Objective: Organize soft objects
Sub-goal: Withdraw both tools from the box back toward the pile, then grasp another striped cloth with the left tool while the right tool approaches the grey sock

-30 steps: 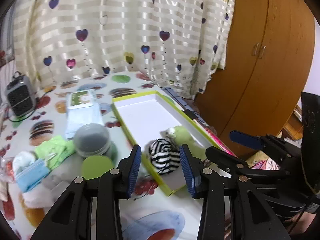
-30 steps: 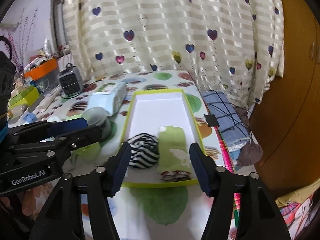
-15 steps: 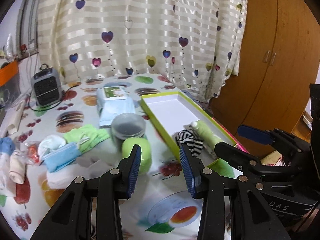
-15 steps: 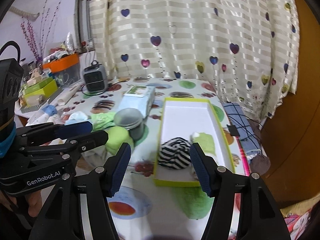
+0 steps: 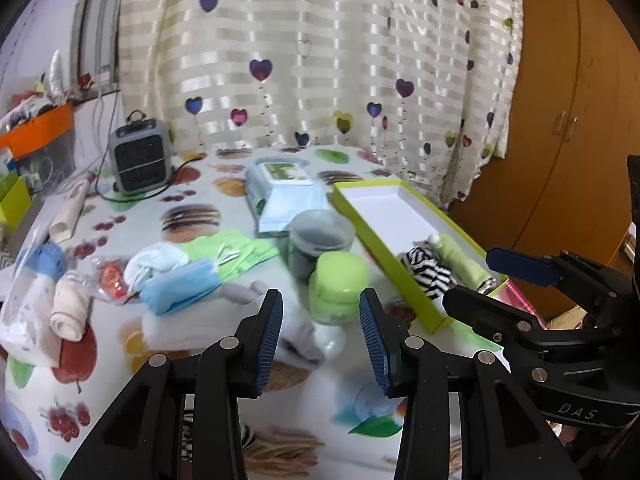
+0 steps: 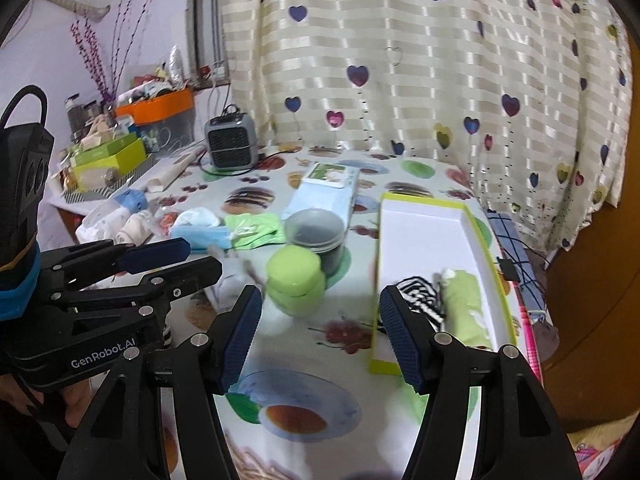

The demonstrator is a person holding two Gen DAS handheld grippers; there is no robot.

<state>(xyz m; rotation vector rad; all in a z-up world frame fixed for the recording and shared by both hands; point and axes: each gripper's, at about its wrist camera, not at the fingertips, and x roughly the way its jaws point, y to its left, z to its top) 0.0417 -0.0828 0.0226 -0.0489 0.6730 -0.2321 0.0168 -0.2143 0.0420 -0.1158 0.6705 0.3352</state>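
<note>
A yellow-green box (image 6: 490,264) with a white floor holds a black-and-white striped sock (image 6: 420,300) and a rolled green cloth (image 6: 464,304) at its near end. More soft things lie in a heap at the left: a blue piece (image 5: 180,284), a green cloth (image 5: 228,252), a white sock (image 5: 156,264) and a beige roll (image 5: 70,312). My left gripper (image 5: 320,336) is open and empty above a pale sock (image 5: 298,340), in front of a green jar (image 5: 338,284). My right gripper (image 6: 320,336) is open too, left of the box's near corner.
A grey-lidded tub (image 6: 316,236) stands behind the green jar (image 6: 296,284). A wipes pack (image 6: 324,192) and a small grey heater (image 6: 232,144) sit farther back. The table's right edge runs beside the box, with a wooden wardrobe (image 5: 568,128) beyond. Clutter fills a side shelf (image 6: 120,156) on the left.
Both grippers have drawn back from the box and swung left. The box now lies to their right, and the soft heap on the left has come into view. Both jaws stay as wide as before.
</note>
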